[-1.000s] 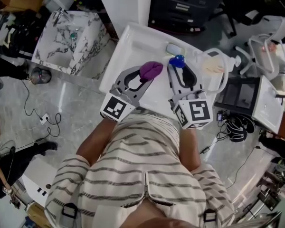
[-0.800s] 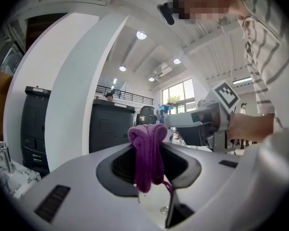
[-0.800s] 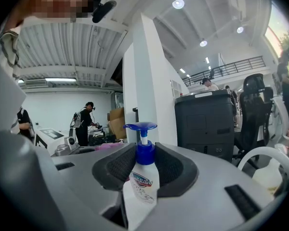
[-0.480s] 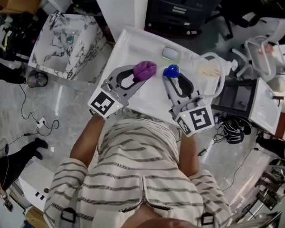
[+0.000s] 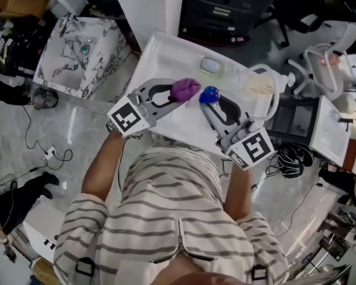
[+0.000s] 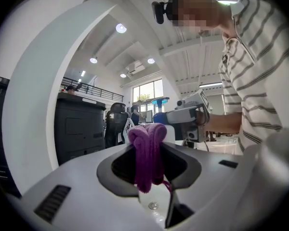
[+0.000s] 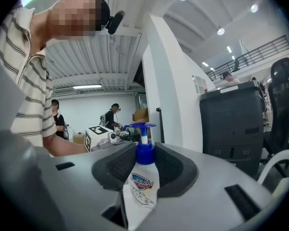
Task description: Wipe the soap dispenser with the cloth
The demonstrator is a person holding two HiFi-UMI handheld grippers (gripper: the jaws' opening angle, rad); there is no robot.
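Observation:
My right gripper is shut on the soap dispenser, a clear bottle with a blue pump, held upright above the white sink. In the left gripper, shut, sits a bunched purple cloth; the left gripper view shows the cloth wedged between the jaws. The two grippers point toward each other. Cloth and blue pump stand a short gap apart, not touching. The right gripper with the blue pump shows beyond the cloth in the left gripper view.
A soap dish rests at the sink's back rim. To the right is a white curved rail. A marble basin stands at the left, dark cabinets behind the sink. Other people stand far off in the room.
Both grippers have swung inward to face each other. The cloth and the blue pump are now closer together, with the right gripper's marker cube shifted to the right and lower in the head view.

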